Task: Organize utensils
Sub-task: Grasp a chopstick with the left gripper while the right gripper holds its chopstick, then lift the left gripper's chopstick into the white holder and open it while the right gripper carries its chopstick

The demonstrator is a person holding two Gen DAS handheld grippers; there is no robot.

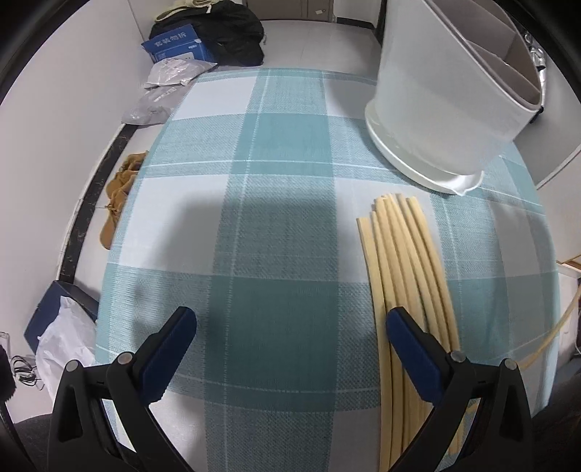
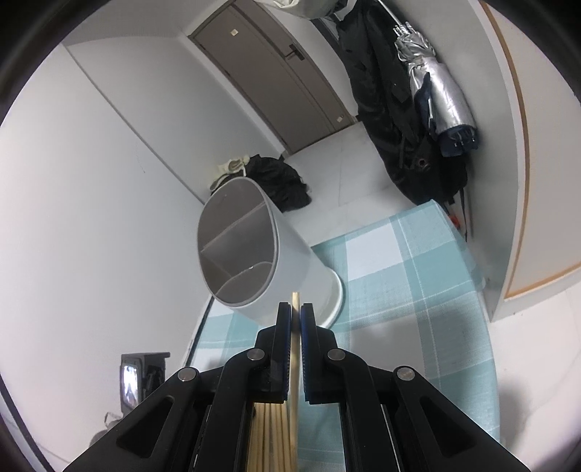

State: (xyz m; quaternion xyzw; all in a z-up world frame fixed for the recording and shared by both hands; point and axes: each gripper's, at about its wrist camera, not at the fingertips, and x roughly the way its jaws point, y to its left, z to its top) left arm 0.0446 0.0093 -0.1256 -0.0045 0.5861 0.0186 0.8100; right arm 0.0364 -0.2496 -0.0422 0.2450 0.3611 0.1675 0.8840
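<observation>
Small white-walled room with a grey door

A plaid-clothed table (image 1: pixel 276 225) stands on pale tiled floor (image 2: pixel 348 170); the door (image 2: pixel 276 83) is far off — dark coats (image 2: pixel 385 109) and a silver umbrella (image 2: pixel 439 94) hang right, black clothing (image 1: pixel 232 32) heaped far left.

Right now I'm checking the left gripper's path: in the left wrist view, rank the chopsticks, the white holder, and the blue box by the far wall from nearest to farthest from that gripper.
1. Chopsticks: bundle on the cloth, running beside and under the left gripper's right finger.
2. White holder: upper right, on the cloth beyond the chopstick tips.
3. Blue box: top left, on the floor past the table.
</observation>
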